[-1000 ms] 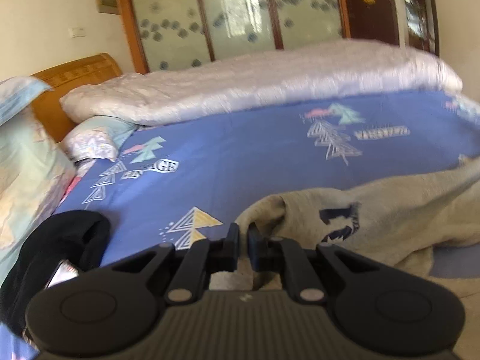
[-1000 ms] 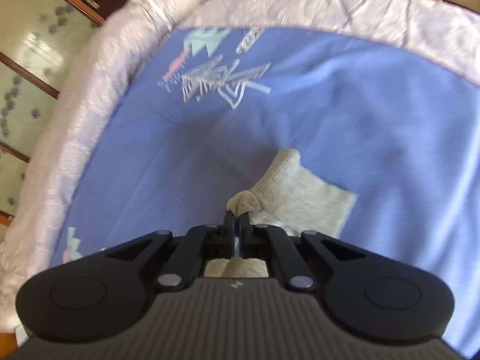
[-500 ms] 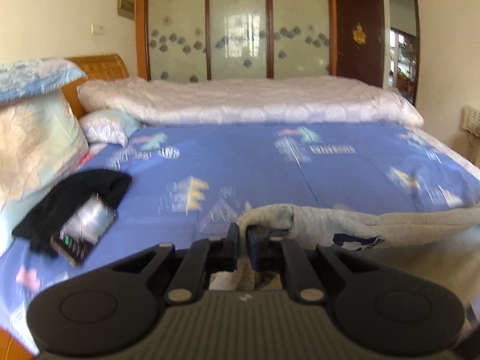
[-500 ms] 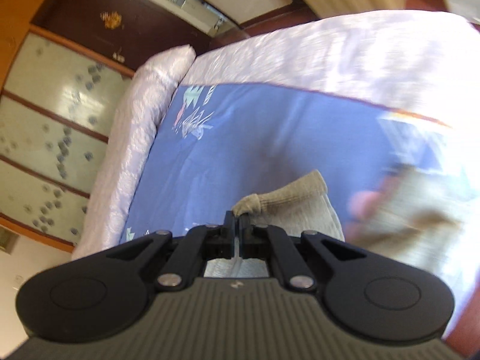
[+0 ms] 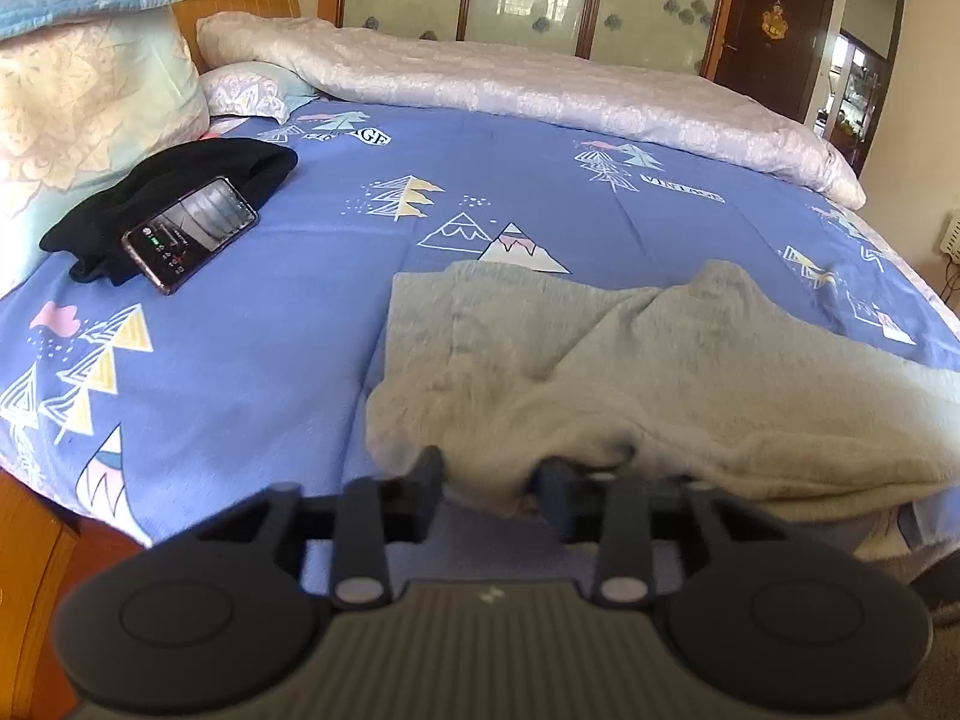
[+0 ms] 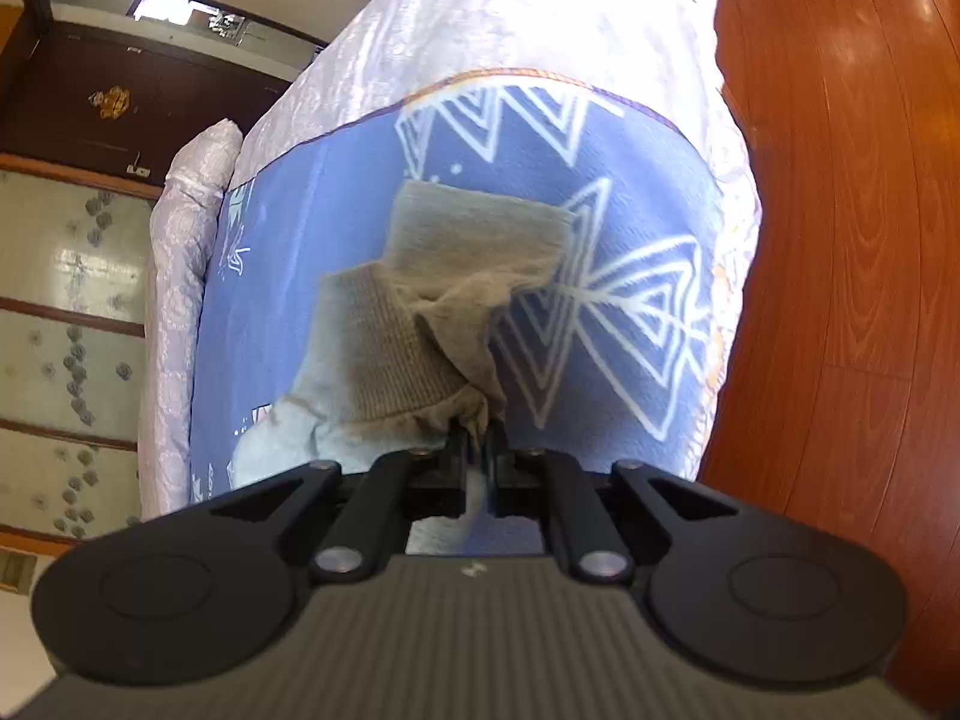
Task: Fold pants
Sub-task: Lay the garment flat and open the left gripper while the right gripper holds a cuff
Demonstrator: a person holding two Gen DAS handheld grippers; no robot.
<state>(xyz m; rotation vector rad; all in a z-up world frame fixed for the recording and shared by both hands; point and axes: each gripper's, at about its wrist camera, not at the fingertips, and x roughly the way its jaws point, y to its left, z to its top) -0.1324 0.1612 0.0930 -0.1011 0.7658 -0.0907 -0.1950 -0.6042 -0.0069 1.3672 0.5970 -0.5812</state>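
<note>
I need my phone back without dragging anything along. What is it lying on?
The phone rests partly on a black garment, with its lower end on the blue bedsheet. Whatever is beneath the garment is covered.

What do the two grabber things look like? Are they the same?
Yes, they match. The left hand-held gripper and the right hand-held gripper are both matte black. Each has two slim straight fingers, angled link bars with silver pins, two round discs at the sides and a ribbed grey body bearing a tiny white mark. No cables, hands or sleeves show.
</note>
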